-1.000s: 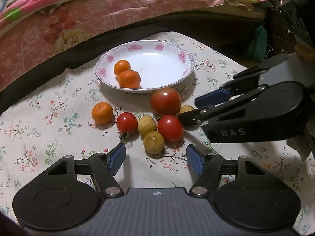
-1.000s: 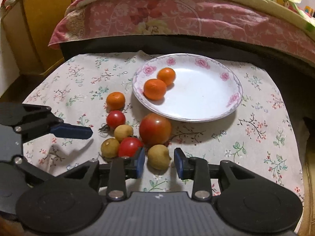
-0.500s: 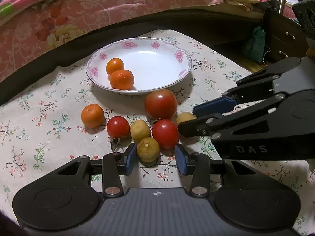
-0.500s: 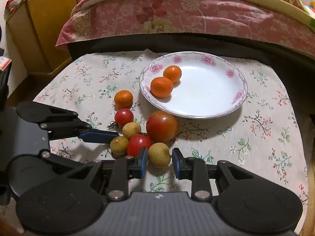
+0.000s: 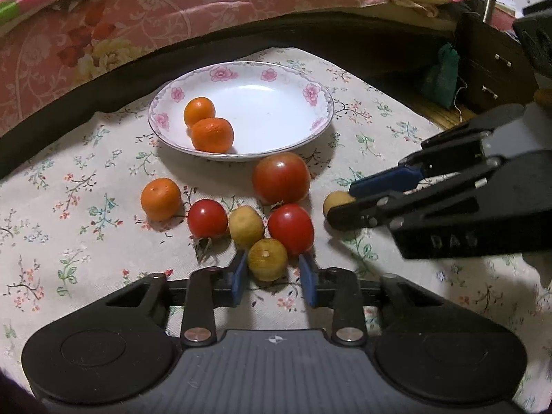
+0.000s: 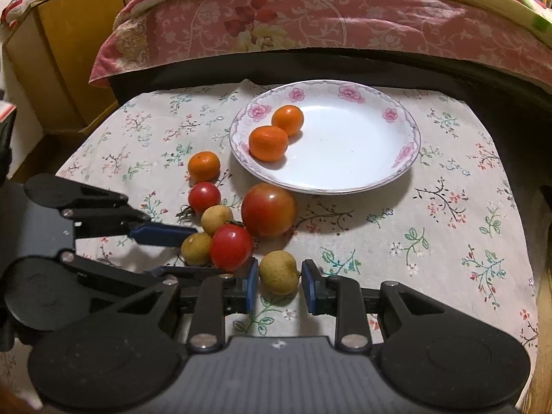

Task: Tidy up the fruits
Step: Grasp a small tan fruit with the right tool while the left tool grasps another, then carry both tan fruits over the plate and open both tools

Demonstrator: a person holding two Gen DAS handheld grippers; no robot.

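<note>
Fruit lies on a flowered cloth (image 5: 86, 179) before a white plate (image 5: 321, 117) holding two mandarins (image 5: 212, 134). On the cloth are a third mandarin (image 5: 160, 199), a big tomato (image 5: 281, 177), two small tomatoes (image 5: 207, 218) and a yellow-brown fruit (image 5: 246, 226). My left gripper (image 5: 272, 276) is closing its jaws on another yellow-brown fruit (image 5: 267, 264), with the pads at its sides. My right gripper (image 6: 279, 284) is shut on a third yellow-brown fruit (image 6: 278, 272), just right of the cluster. The right gripper (image 5: 339, 203) reaches in from the right in the left wrist view.
A bed with a pink flowered cover (image 6: 310, 17) runs along the far side behind a dark edge. A yellow wooden cabinet (image 6: 58, 55) stands at the left. Dark drawers (image 5: 493, 69) and a green pouch (image 5: 443, 76) are at the right. The cloth's right half (image 6: 448, 224) bears no fruit.
The left gripper's jaws have come together from wide apart around the nearest yellow-brown fruit. The right gripper and its fruit have shifted slightly away from the tomatoes.
</note>
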